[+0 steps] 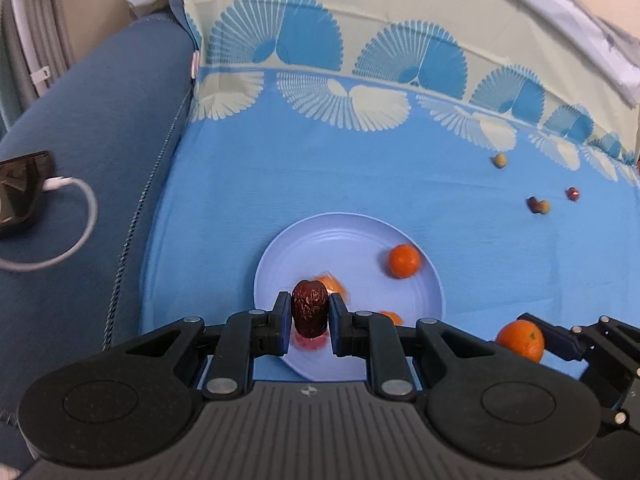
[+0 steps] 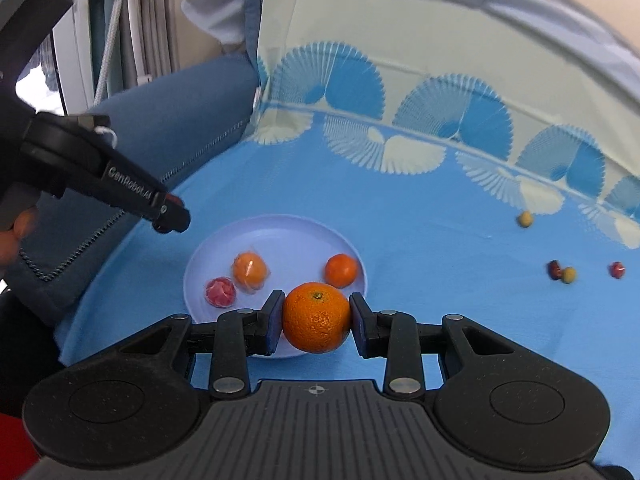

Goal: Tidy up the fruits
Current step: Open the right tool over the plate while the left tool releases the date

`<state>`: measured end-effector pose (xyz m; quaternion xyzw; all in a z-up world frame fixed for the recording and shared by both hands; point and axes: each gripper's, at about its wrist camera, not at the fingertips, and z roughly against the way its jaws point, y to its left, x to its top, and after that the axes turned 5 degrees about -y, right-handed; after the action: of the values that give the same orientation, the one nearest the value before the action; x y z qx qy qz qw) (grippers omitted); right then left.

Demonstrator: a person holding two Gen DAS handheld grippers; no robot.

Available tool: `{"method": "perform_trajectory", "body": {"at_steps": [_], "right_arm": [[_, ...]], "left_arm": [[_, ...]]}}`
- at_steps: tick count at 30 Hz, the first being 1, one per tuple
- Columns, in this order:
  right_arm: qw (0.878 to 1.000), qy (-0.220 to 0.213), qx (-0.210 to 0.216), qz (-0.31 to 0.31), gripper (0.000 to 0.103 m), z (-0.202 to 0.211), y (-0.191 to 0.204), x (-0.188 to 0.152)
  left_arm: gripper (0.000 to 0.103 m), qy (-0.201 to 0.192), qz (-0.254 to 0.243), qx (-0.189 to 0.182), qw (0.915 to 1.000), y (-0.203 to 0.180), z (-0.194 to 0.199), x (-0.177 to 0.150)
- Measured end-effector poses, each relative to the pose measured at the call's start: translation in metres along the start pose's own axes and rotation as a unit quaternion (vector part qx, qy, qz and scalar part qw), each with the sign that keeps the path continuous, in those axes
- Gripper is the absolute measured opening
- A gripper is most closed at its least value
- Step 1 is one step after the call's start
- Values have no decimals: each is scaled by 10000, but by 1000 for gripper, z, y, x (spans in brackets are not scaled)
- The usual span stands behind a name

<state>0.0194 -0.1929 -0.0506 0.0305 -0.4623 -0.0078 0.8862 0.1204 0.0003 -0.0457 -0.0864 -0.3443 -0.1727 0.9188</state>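
Your left gripper pinches a wrinkled dark red date upright between its blue pads, held over the near part of the pale blue plate. Your right gripper clamps a large orange between its pads at the plate's near right edge; the left wrist view shows that same orange just right of the plate.

On the plate lie a pink wrapped fruit toward its near left, an orange fruit in clear wrap just beyond that, and a bare small orange on the plate's right side.

The plate sits on a blue cloth with a fan-patterned border. Well to the right of the plate and farther off, small fruits lie loose on the cloth: a dark red one touching a yellowish one, a red one beyond them to the right, and a lone yellowish one farther back.

Left of the plate, off the cloth, a dark phone with a white cable rests on blue upholstery.
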Motion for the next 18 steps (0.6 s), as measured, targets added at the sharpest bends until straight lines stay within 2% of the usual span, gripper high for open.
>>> {"method": "perform_trajectory", "body": {"at_steps": [6,11,18], "right_arm": [[9993,352,56,-76,36,-49,-5,5],[9987,485,121,-25,36,-72,-10,10],[9975,689,123,-15,37,-110,-16,10]], "left_arm": [[21,186,-216,-27,9996,-1,-48,16],[21,400,-444,-98,9982,-8,-85,26],[21,458,-538,6,9975,-10,-118,37]]}}
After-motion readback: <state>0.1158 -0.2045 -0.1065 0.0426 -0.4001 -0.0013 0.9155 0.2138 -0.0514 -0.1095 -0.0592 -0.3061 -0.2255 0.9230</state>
